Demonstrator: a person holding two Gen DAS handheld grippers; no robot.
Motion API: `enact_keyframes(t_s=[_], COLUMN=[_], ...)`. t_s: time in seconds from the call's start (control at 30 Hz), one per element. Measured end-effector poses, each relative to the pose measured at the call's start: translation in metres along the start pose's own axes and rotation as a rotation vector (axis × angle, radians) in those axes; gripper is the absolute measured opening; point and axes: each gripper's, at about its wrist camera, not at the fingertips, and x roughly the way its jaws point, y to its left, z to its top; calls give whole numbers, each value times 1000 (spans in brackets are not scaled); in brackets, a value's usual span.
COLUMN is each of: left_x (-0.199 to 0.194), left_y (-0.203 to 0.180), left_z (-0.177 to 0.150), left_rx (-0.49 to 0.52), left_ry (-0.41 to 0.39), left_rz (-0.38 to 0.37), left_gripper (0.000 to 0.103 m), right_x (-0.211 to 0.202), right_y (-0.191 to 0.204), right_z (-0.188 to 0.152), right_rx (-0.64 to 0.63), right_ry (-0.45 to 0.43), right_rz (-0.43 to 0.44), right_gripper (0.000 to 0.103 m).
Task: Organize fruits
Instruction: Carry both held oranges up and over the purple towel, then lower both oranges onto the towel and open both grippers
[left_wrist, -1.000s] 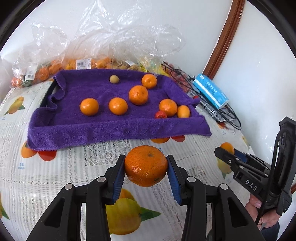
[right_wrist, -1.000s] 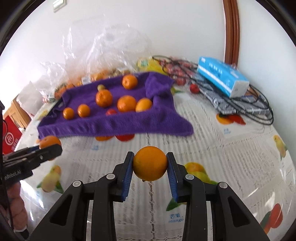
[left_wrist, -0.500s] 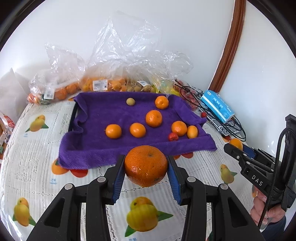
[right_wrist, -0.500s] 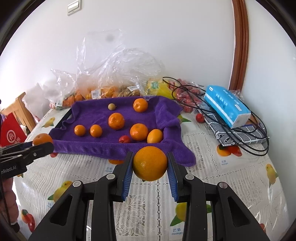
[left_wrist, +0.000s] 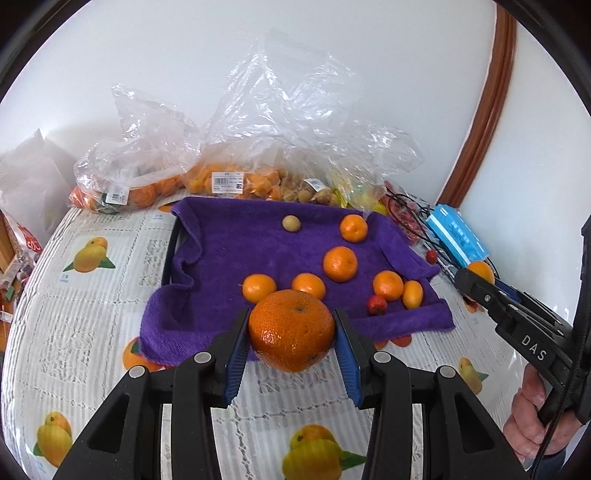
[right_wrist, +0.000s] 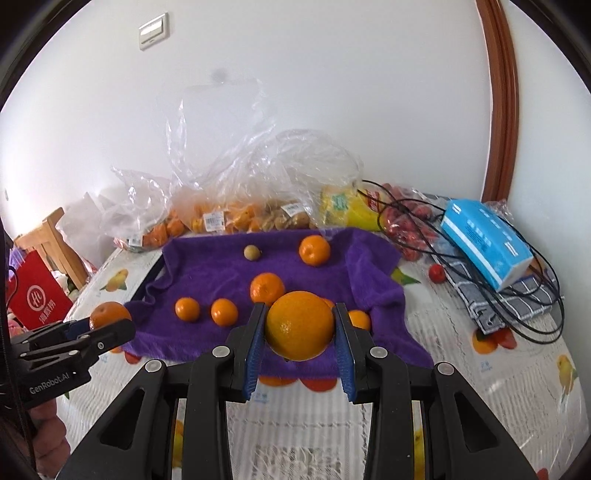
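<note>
The left gripper (left_wrist: 291, 332) clamps a bumpy tangerine (left_wrist: 291, 329) just in front of the purple towel (left_wrist: 221, 258). The right gripper (right_wrist: 300, 326) (its side reads "DAS") pinches a smooth orange (right_wrist: 300, 325) over the towel's near edge. The left tool's side reads "GenRobot.AI". Barcode-labelled fruit bags (left_wrist: 236, 177) lie behind the towel.

left gripper (left_wrist: 291, 330) clamping tangerine (left_wrist: 291, 329), purple towel (left_wrist: 221, 258)
</note>
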Motion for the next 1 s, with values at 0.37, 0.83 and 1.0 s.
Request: enact_keyframes(t_s=[0.37,0.83,1.0], left_x=[15,49,65], left_y=[16,28,36], left_z=[29,49,48], left_rx=[-37,-57,-72], left_ry=[-43,-48,-23], left_rz=[29,50,47], left_gripper=[41,41,41], right_x=[26,55,74], right_y=[13,11,1], right_z=[26,42,35], right_rx=[-7,10,44], right_ry=[-17,-33,-3], right_rz=[27,36,43], right_gripper=[35,35,35])
